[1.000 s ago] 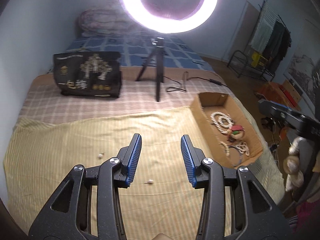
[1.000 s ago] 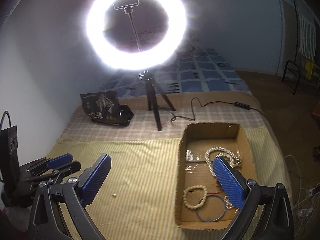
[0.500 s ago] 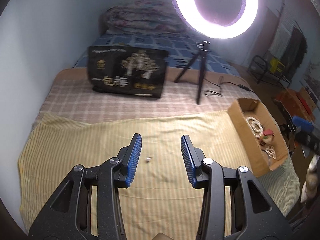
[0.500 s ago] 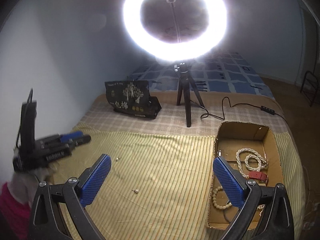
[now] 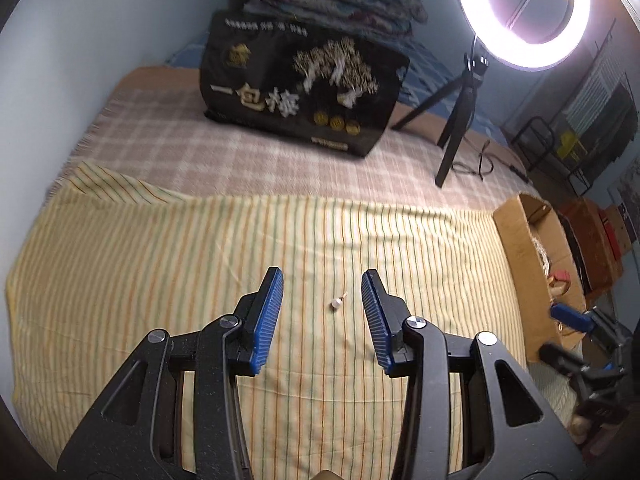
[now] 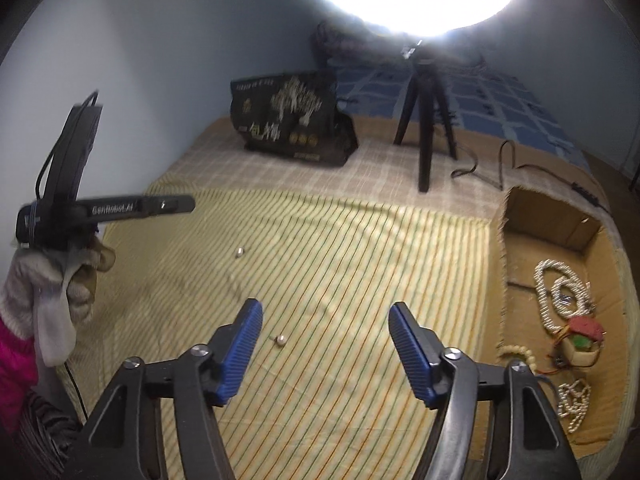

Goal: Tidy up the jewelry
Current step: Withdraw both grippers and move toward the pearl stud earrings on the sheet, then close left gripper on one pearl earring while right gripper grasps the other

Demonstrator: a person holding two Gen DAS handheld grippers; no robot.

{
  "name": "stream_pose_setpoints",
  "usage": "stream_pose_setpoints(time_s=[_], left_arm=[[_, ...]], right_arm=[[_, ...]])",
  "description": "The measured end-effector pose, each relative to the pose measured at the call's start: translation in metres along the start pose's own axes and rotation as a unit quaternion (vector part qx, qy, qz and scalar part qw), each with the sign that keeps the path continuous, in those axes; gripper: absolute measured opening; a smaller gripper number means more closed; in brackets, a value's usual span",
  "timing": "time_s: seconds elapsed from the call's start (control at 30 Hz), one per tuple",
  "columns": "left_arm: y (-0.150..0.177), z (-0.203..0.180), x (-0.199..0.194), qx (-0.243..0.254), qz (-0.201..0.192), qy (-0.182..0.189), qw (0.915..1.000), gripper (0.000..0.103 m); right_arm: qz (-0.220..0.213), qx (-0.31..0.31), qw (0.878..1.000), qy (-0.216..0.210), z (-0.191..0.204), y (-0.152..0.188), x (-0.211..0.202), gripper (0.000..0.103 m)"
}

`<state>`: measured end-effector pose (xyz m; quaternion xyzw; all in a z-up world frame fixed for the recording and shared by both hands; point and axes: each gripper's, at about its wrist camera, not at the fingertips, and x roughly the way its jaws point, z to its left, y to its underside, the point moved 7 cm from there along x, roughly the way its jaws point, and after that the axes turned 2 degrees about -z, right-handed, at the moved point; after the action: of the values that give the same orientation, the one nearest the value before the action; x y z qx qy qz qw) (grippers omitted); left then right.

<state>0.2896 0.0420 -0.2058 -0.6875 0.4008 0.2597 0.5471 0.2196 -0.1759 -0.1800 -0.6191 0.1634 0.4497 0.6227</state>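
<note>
Two round pearl studs (image 6: 281, 340) dot striped cloth (image 6: 360, 264).

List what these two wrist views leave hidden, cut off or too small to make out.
- Cardboard box: in the left wrist view its near wall hides most of the jewelry.
- Pearl stud between the left claw fingers: too small to tell its type.
- Ring light: cut by the right view's top edge, glare blurs the bedding.
- Bead necklace: partly behind the right claw.

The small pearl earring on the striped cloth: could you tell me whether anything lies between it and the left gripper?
Nothing visible does. The pearl earring lies alone on the striped cloth, just ahead of the open left gripper, between its fingertips' lines.
</note>
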Motion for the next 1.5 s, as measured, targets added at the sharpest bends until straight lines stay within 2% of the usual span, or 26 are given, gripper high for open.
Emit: stream_pose_setpoints(time_s=[0.2, 0.5, 0.67, 0.7, 0.73, 1.07, 1.13, 1.5], left_arm=[[0.012, -0.010, 0.025, 0.012, 0.028, 0.008, 0.9995, 0.041], [0.024, -0.020, 0.051, 0.044, 0.048, -0.011, 0.9978, 0.041], [0.029, -0.022, 0.062, 0.072, 0.051, -0.028, 0.9957, 0.040], [0.031, -0.023, 0.065, 0.075, 0.054, -0.028, 0.9953, 0.034], [0.032, -0.023, 0.067, 0.076, 0.057, -0.028, 0.9951, 0.033], [0.037, -0.025, 0.077, 0.085, 0.064, -0.030, 0.9939, 0.033], [0.038, -0.025, 0.079, 0.086, 0.066, -0.029, 0.9937, 0.031], [0.039, -0.026, 0.080, 0.100, 0.066, -0.032, 0.9923, 0.007]], right_arm=[[0.043, -0.040, 0.998, -0.021, 0.022, 0.026, 0.029, 0.053], [0.072, -0.059, 0.995, -0.029, 0.035, 0.042, 0.054, 0.046], [0.078, -0.060, 0.995, -0.030, 0.035, 0.046, 0.060, 0.045], [0.079, -0.059, 0.995, -0.030, 0.035, 0.046, 0.061, 0.045], [0.079, -0.058, 0.995, -0.030, 0.035, 0.047, 0.062, 0.045], [0.081, -0.064, 0.994, -0.027, 0.039, 0.048, 0.070, 0.041], [0.082, -0.062, 0.994, -0.028, 0.039, 0.048, 0.071, 0.039], [0.087, -0.081, 0.993, -0.027, 0.047, 0.050, 0.079, 0.030]])
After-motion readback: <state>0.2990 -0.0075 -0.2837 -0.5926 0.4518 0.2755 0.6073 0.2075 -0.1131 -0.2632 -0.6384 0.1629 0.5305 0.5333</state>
